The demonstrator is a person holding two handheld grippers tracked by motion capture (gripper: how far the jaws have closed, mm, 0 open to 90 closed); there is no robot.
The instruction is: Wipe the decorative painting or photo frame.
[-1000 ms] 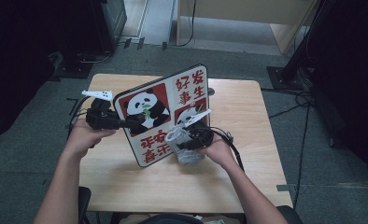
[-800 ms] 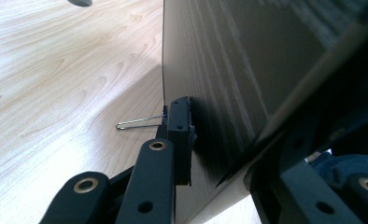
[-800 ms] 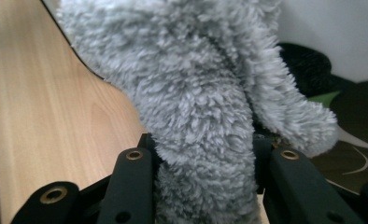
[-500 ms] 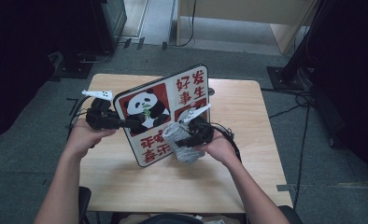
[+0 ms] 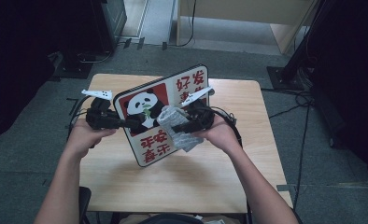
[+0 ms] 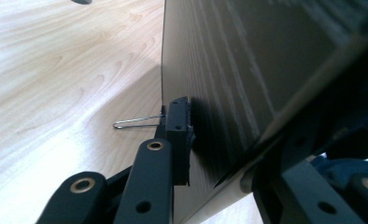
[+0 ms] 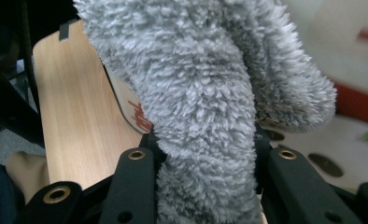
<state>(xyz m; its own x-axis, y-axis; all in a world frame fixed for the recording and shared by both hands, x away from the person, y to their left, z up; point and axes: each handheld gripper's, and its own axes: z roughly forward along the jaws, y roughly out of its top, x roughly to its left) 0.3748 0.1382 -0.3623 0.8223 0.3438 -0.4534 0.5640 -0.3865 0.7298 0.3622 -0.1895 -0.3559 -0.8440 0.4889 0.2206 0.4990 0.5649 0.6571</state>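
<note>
A sign board (image 5: 150, 140) with a panda picture and red characters stands tilted on edge on the wooden table (image 5: 182, 182). My left gripper (image 5: 130, 123) is shut on the board's left edge; its jaws have just been opening slightly, with the board (image 6: 247, 70) still between them and one pad (image 6: 178, 126) against its dark back. My right gripper (image 5: 178, 127) is shut on a grey fluffy cloth (image 5: 169, 115) held against the board's printed face. In the right gripper view the cloth (image 7: 205, 93) bulges up between the jaws of that gripper (image 7: 203, 154).
A thin metal wire loop (image 6: 135, 122) sticks out from the board's back, just above the table top. Cables trail from both grippers across the table. Dark equipment stands (image 5: 79, 65) and a stand's base (image 5: 285, 74) sit on the floor beyond the table's far edge.
My right gripper has risen with the cloth, up the face of the board. The left gripper and the board have stayed in place.
</note>
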